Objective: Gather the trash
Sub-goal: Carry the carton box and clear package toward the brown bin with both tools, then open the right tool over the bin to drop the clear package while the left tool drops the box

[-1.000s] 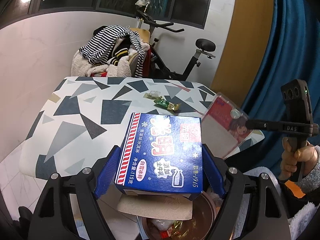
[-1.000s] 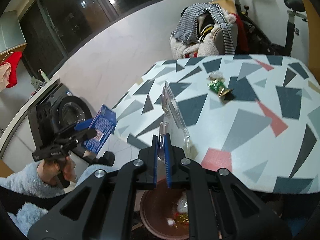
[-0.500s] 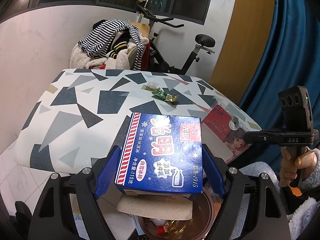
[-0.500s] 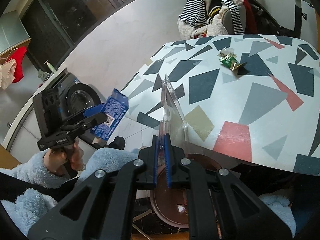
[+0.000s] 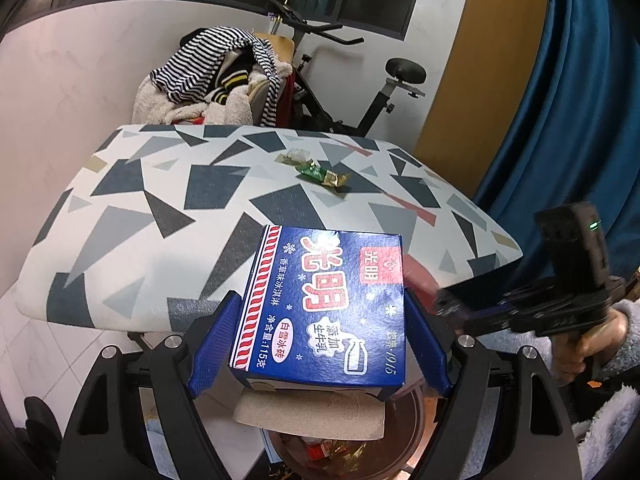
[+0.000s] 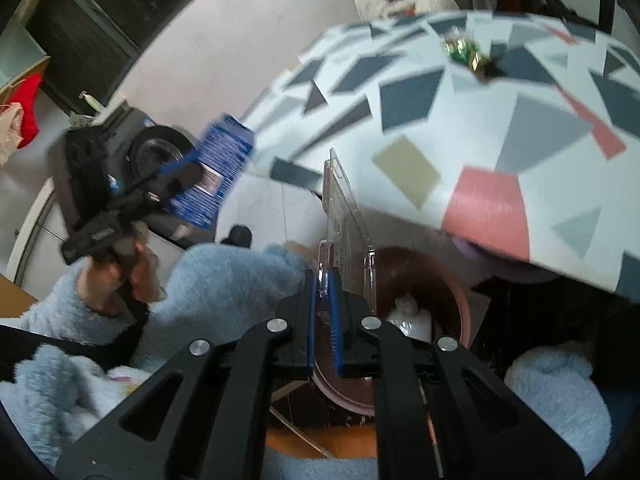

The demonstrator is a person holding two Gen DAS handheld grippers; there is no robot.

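Trash here is of three kinds: a blue ice-cream carton with white and red lettering (image 5: 320, 312), a clear flat plastic blister pack (image 6: 347, 236), and small green and gold sweet wrappers (image 5: 322, 174) lying on the worktop with its pattern of grey, navy and red shards (image 5: 160, 208).

Only the left wrist view shows the carton's printed face, a torn cardboard flap (image 5: 312, 414) under it, and the litter inside the round brown bin (image 5: 404, 432) below the jaws. It also shows the wrappers well beyond the carton, apart from both tools, and a blurred right gripper (image 5: 452, 308) off to the right.

Only the right wrist view shows the blister pack edge-on, standing upright out of the jaws, with the bin's pink rim (image 6: 460, 312) directly beyond and beneath it and white crumpled waste inside. There the left gripper (image 6: 188, 178) appears far left, held by a hand (image 6: 120, 276) in a fluffy pale-blue sleeve (image 6: 224, 284).

Left jaws stand wide, their blue pads pressed against both sides of the carton. Right gripper (image 6: 323, 292) jaws are nearly together, pinching the thin lower edge of the blister pack.
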